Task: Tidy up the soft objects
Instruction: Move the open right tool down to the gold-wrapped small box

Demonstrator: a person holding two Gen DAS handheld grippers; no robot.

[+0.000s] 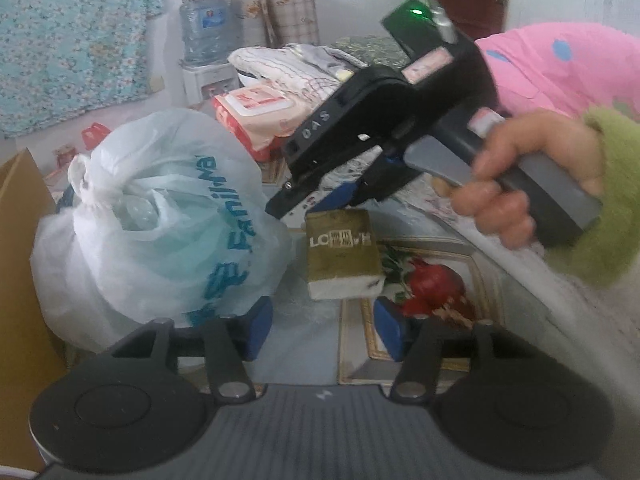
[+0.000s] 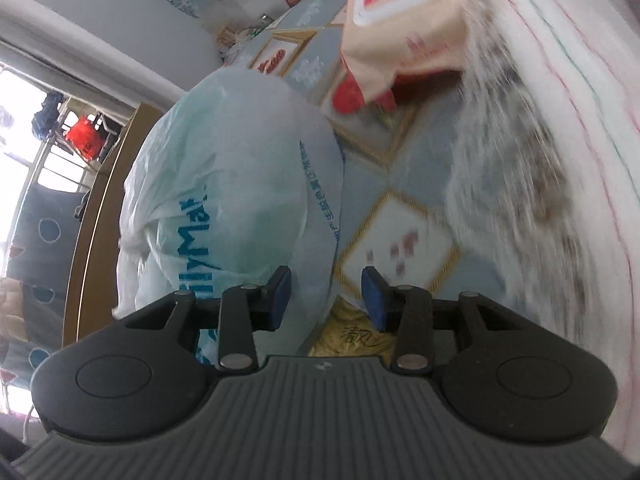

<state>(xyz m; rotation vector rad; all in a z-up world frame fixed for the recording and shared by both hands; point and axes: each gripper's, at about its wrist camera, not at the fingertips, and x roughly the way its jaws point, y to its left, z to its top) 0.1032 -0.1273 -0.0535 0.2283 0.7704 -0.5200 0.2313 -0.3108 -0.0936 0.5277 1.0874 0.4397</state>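
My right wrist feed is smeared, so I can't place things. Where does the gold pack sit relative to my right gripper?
Observer: In the left wrist view, the gold tissue pack lies flat directly below the right gripper, beside the white plastic bag. I can't tell whether they touch.
Operator: And the left gripper?
Observer: The left gripper is open and empty, and the pack is just beyond its fingertips.
Operator: Anything further back?
Observer: A water jug stands against the far wall.
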